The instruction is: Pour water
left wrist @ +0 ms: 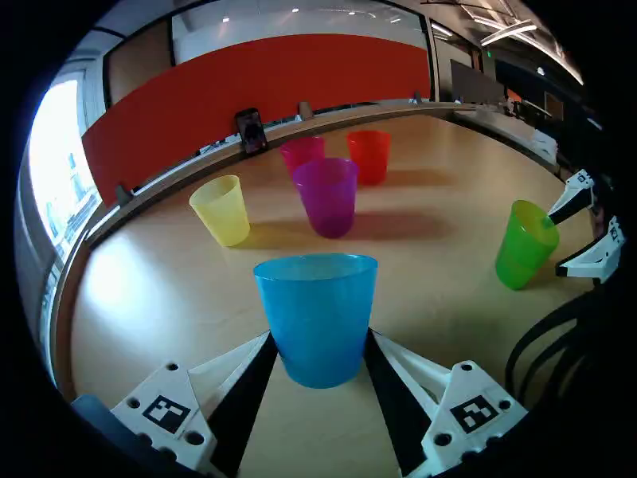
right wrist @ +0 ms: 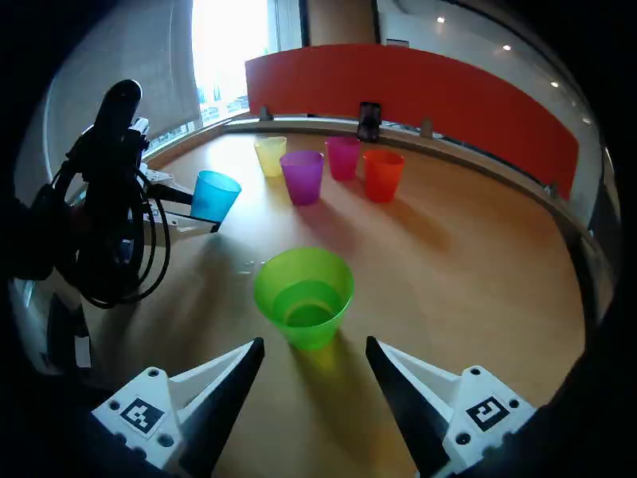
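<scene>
Two cups await pouring: left gripper (left wrist: 320,336) jaws clamp blue plastic cup (left wrist: 317,315); right gripper (right wrist: 314,342) jaws gape around green plastic cup (right wrist: 304,296).

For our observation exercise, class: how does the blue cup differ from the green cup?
The blue cup is clamped between the left gripper's fingers, while the green cup stands free, just ahead of the open right gripper. The green cup shows a water line inside; the blue cup's contents cannot be made out. One is blue, the other green. Both are translucent, tapered plastic cups.
</scene>
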The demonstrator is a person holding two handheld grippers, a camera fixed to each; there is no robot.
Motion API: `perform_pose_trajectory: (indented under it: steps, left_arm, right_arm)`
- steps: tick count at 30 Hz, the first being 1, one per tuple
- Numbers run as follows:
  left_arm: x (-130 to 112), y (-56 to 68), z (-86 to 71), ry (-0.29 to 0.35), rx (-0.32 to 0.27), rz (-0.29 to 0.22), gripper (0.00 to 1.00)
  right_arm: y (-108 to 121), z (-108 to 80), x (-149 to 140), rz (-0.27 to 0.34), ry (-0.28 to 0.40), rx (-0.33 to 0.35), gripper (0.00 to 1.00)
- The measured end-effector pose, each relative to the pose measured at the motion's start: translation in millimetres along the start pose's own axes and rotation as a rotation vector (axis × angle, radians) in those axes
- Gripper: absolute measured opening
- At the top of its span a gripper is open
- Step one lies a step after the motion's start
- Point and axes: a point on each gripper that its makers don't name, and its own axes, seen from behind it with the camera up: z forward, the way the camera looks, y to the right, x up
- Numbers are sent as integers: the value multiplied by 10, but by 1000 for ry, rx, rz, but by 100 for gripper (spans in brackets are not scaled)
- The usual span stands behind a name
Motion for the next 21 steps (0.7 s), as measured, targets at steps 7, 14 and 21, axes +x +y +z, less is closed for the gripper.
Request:
perform_pose_trajectory:
  steps: [7,14,21]
  left_arm:
    - [-83,7,-32,-20,-13,0,74]
    - [-152,6,-37,-44,-19,-4,74]
    - [-263,3,-58,-78,-25,-2,74]
  right_arm:
    - [27,-31,10,1,1,-3,99]
    - [28,-56,33,-2,4,-2,99]
    - [57,-69,46,3,8,-5,99]
